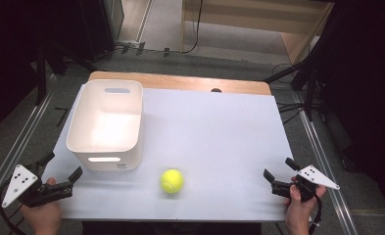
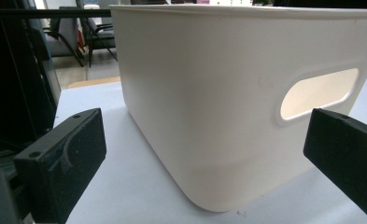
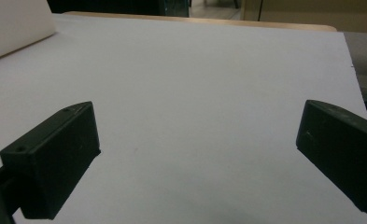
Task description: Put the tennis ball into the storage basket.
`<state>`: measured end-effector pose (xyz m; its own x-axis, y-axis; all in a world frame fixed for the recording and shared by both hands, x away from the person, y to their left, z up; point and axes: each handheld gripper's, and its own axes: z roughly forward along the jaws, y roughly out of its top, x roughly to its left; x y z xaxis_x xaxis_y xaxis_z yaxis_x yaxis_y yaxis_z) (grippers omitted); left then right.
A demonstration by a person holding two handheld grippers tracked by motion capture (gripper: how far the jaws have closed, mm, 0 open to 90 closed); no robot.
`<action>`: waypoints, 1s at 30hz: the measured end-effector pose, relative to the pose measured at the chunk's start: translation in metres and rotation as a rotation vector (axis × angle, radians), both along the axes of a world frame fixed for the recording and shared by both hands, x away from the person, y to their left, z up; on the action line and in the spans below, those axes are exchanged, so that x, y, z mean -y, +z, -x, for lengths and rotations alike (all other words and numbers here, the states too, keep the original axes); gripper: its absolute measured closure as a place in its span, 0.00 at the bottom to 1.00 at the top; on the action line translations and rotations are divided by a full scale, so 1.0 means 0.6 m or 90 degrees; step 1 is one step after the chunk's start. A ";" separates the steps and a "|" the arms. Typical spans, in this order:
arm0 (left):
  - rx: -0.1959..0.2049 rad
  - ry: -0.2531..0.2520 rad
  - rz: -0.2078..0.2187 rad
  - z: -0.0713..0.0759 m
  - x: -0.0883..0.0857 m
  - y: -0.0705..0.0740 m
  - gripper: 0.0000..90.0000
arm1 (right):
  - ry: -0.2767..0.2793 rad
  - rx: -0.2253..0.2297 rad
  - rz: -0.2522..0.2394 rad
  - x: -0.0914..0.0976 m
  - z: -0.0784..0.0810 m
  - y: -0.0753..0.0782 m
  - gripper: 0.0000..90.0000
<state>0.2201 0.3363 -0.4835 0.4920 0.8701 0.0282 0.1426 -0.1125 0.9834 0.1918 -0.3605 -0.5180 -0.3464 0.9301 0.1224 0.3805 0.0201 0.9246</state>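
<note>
Both grippers parked at near edge, ball untouched.
Left gripper [image 1: 62, 182] and right gripper [image 1: 278, 172]: jaws spread, empty. Tennis ball [image 1: 172, 180] sits loose on the table [image 1: 219, 132] between them, just right of the white bin [image 1: 105, 122]. Likely job, ball into bin, not yet begun.

Lab: dark rig stands [image 1: 48, 58], floor cables [image 1: 293, 105]

bin [image 1: 106, 122]: smooth white plastic | ball [image 1: 172, 180]: fuzzy, probably felt | table [image 1: 219, 132]: matt white, wood edge
</note>
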 end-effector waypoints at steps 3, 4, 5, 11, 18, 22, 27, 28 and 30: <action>-0.001 0.000 -0.005 0.000 0.001 0.000 0.00 | 0.006 0.004 0.001 -0.001 0.000 0.001 0.00; -0.001 0.000 -0.006 0.000 0.001 0.000 0.00 | 0.007 0.004 -0.002 -0.001 0.001 0.002 0.00; 0.000 0.000 -0.006 0.000 0.001 0.000 0.00 | 0.012 0.008 -0.003 0.000 0.001 0.002 0.00; 0.002 0.000 0.000 -0.001 0.001 0.000 0.00 | 0.019 0.014 -0.005 0.000 0.005 0.008 0.00; -0.001 0.000 -0.008 0.000 0.002 -0.001 0.00 | 0.048 0.029 -0.028 -0.012 0.006 0.031 0.00; 0.000 -0.001 -0.005 0.001 0.002 -0.001 0.00 | 0.061 0.032 -0.019 -0.021 0.006 0.041 0.00; -0.001 -0.002 -0.007 0.001 0.002 -0.001 0.00 | 0.076 0.020 0.004 -0.037 0.003 0.052 0.00; 0.000 -0.002 -0.009 0.001 0.002 -0.002 0.00 | 0.076 0.020 0.004 -0.037 0.003 0.052 0.00; -0.001 -0.002 -0.009 0.001 0.004 -0.002 0.00 | 0.090 0.013 0.014 -0.045 0.000 0.058 0.00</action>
